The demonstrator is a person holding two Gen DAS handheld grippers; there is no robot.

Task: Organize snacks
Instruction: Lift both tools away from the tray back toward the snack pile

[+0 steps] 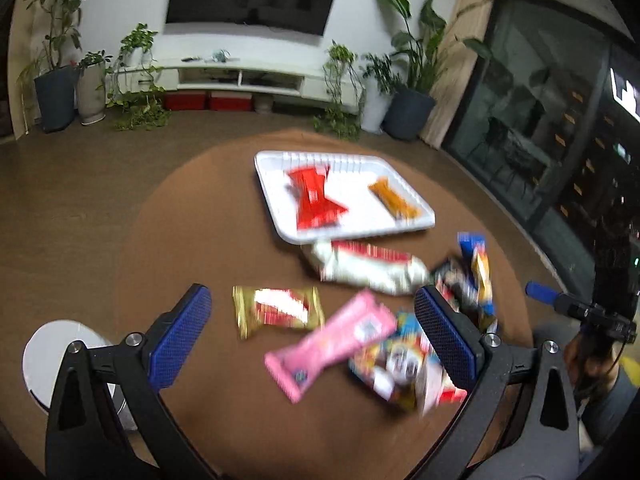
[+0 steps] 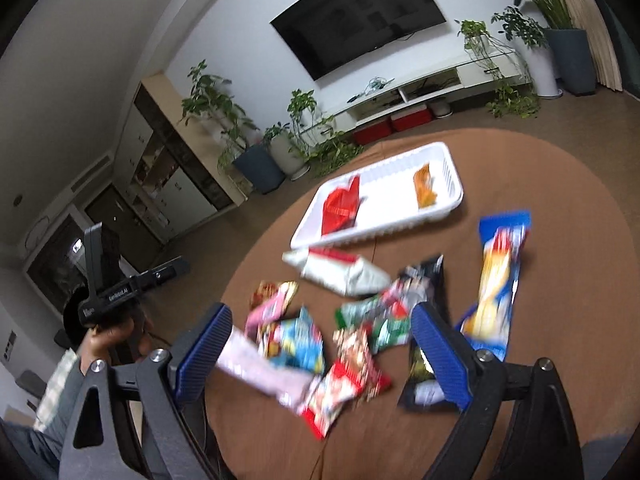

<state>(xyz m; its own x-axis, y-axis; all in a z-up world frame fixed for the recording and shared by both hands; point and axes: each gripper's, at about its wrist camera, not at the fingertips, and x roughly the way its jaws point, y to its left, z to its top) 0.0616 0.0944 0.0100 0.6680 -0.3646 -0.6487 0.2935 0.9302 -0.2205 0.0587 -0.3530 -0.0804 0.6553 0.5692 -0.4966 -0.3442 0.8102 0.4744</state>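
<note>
A white tray (image 1: 360,216) (image 2: 384,200) stands at the far side of the round brown table (image 1: 192,220) (image 2: 568,208). It holds a red packet (image 1: 316,200) (image 2: 340,208) and an orange packet (image 1: 394,198) (image 2: 424,188). Loose snacks lie nearer: a white-and-red bag (image 1: 368,266) (image 2: 340,272), a gold packet (image 1: 278,312), a pink bar (image 1: 332,344) (image 2: 260,366), a long blue-and-yellow pack (image 2: 498,280) and several colourful packs (image 2: 360,344). My left gripper (image 1: 312,294) hovers open above the gold and pink packets. My right gripper (image 2: 320,312) hovers open over the pile, holding nothing.
A white round object (image 1: 52,352) sits low beside the table's left edge. A hand (image 2: 108,336) holds the left tool at the table's left side. Potted plants (image 1: 408,112), a TV stand (image 1: 240,76) and glass doors (image 1: 540,100) stand far beyond the table.
</note>
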